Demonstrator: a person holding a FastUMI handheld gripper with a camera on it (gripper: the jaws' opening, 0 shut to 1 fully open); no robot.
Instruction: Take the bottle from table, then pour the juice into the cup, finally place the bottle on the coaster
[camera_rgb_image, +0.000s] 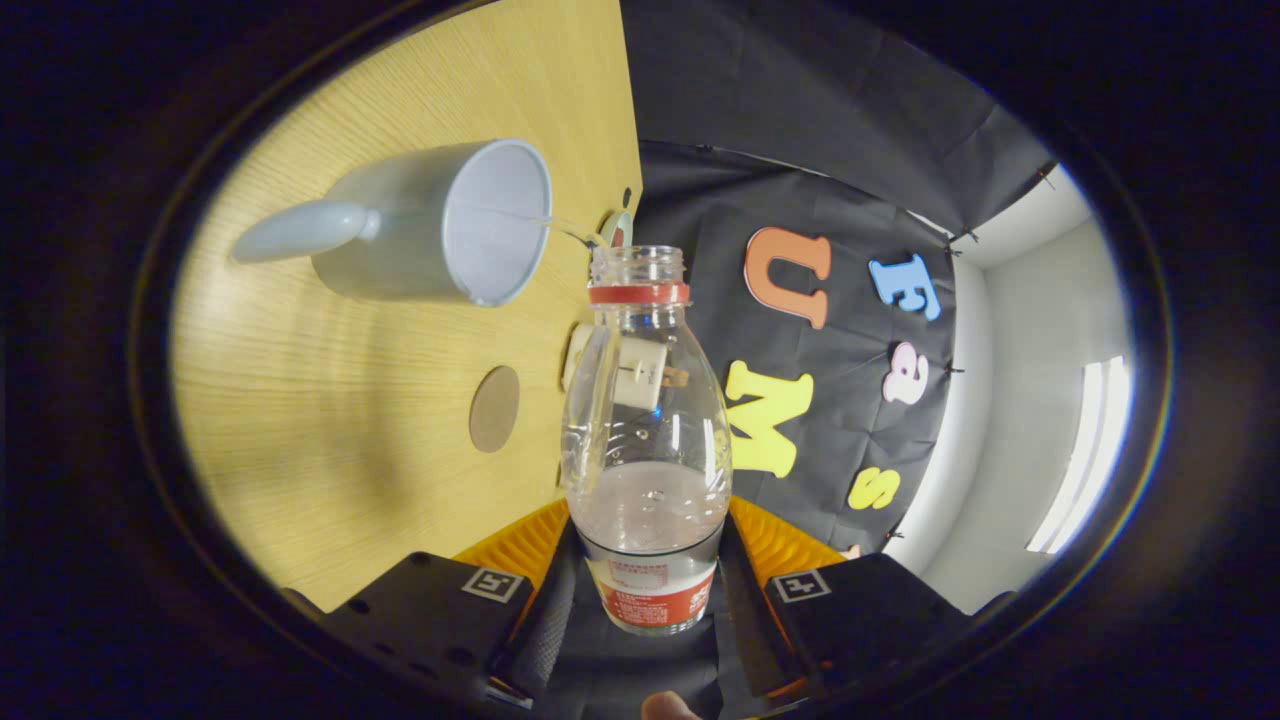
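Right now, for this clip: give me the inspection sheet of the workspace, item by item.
Surface: light wooden table.
Job's things: clear bottle, uncapped, tilted, a thin stream running from its mouth into the pale cup; some liquid left inside. Round brown coaster lies bare on the table, between cup and fingers.
Clutter: a small white object at the table edge behind the bottle; cannot identify it.
Grippers: gripper shut on the bottle's lower body, both fingers pressing.
Cables: nothing seen.
Surroundings: black cloth wall, white wall with a bright light strip.
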